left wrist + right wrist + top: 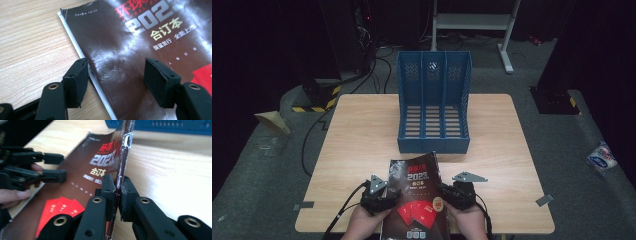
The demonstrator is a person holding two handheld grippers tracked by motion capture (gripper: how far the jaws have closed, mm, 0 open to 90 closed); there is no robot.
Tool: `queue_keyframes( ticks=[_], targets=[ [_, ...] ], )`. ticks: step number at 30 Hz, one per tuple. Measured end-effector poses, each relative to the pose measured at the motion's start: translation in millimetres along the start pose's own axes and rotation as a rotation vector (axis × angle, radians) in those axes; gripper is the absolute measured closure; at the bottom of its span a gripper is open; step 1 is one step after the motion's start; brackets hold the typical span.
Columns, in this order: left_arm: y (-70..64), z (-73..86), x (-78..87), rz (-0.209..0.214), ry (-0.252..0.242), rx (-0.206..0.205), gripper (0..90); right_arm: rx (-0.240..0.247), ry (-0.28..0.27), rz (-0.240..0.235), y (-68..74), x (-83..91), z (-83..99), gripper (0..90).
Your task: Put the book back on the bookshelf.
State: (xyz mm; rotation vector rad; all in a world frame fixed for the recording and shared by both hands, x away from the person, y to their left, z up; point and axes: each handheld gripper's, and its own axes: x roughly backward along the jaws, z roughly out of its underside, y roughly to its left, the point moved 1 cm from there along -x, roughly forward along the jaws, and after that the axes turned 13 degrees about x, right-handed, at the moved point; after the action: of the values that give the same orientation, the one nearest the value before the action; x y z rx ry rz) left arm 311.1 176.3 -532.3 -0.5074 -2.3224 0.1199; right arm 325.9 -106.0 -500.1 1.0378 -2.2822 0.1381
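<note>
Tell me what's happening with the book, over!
Right hand-held gripper clamped on book edge. Left hand-held gripper open at opposite edge. Blue rack ahead, path clear.

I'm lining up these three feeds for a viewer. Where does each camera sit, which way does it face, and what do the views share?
High view: above the person's side, looking forward and down on the table and blue file rack; both hands show at the bottom.
Left gripper view: rides the left gripper, jaws apart astride the magazine edge.
Right gripper view: rides the right gripper, clamped on the magazine's lifted edge; it shows the left hand.
Shared: the magazine.
</note>
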Motion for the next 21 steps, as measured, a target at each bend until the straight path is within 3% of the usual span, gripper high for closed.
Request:
queue_keyframes(
  ticks=[6, 9, 12, 17, 18, 19, 20, 21],
  targets=[
    [0.7, -0.5, 0.0, 0.009, 0.005, 0.0, 33.7, 0.054, -0.056, 0.003, 14.9, 8.4, -5.9, 86.1],
    [2.1, -1.2, -0.3, 0.032, 0.01, 0.029, 30.6, 0.098, -0.096, 0.013, 22.9, 14.7, -9.9, 86.5],
    [4.2, -2.0, 0.0, 0.047, 0.013, 0.041, 28.7, 0.108, -0.119, 0.017, 25.4, 17.5, -11.4, 86.7],
    [11.9, -6.2, 0.9, 0.125, 0.041, 0.098, 23.5, 0.141, -0.187, 0.018, 28.8, 25.7, -18.0, 86.8],
    [11.9, -6.2, 0.9, 0.125, 0.041, 0.098, 22.9, 0.141, -0.187, 0.018, 28.8, 25.7, -18.0, 86.8],
    [15.6, -7.8, 1.0, 0.174, 0.052, 0.136, 22.1, 0.144, -0.207, 0.012, 29.7, 28.6, -20.3, 86.8],
    [15.6, -7.8, 1.0, 0.174, 0.052, 0.136, 22.3, 0.144, -0.207, 0.012, 29.7, 28.6, -20.3, 86.8],
    [16.4, -8.3, 0.6, 0.202, 0.057, 0.155, 22.3, 0.142, -0.213, 0.009, 29.6, 30.2, -21.3, 86.8]
  ],
)
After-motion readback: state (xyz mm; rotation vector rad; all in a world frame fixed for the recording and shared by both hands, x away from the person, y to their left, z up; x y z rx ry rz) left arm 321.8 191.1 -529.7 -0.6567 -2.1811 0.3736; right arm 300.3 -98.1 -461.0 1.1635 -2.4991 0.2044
